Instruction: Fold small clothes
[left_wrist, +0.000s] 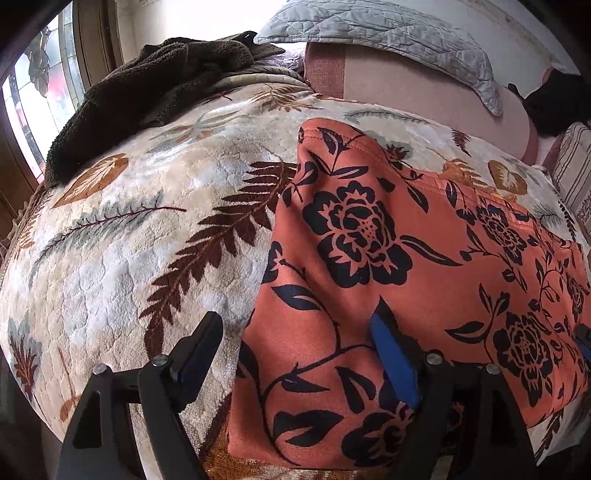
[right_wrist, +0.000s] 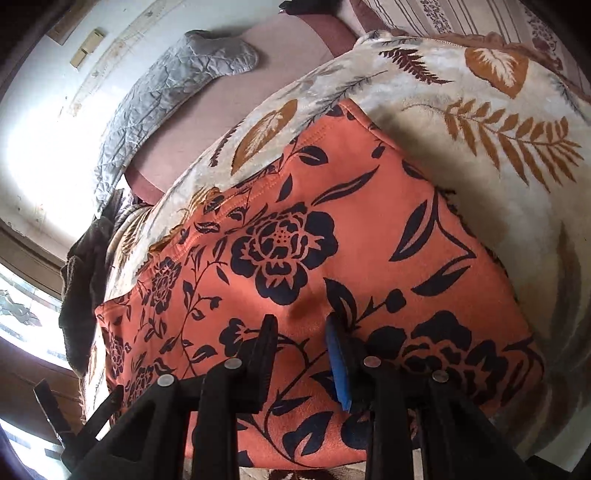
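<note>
1. Left wrist view: the orange fabric garment printed with dark navy flowers (left_wrist: 388, 266) lay flat on the cream plush blanket with brown fern leaves (left_wrist: 122, 258) covering the bed. The left gripper (left_wrist: 295, 354) hung over the garment's left edge, fingers spread wide and released, one finger (left_wrist: 201, 347) over the blanket, the other over the cloth. Nothing was grasped.

2. Same view, background: a dark brown fleecy cloth (left_wrist: 147, 85) lay heaped near the window, and a grey quilted pillow (left_wrist: 388, 37) rested beyond, both well apart from the garment.

3. Right wrist view: the right gripper (right_wrist: 301, 343) stood over the garment's near portion, fingers narrowly parted. No fabric was visibly pinched between them; I judged them released.

4. Assessment: the garment appeared already folded into a compact rectangle, so the step in hand was likely a release or smoothing between folds. A further fold would call for both grippers to pinch one edge and carry it across.
</note>
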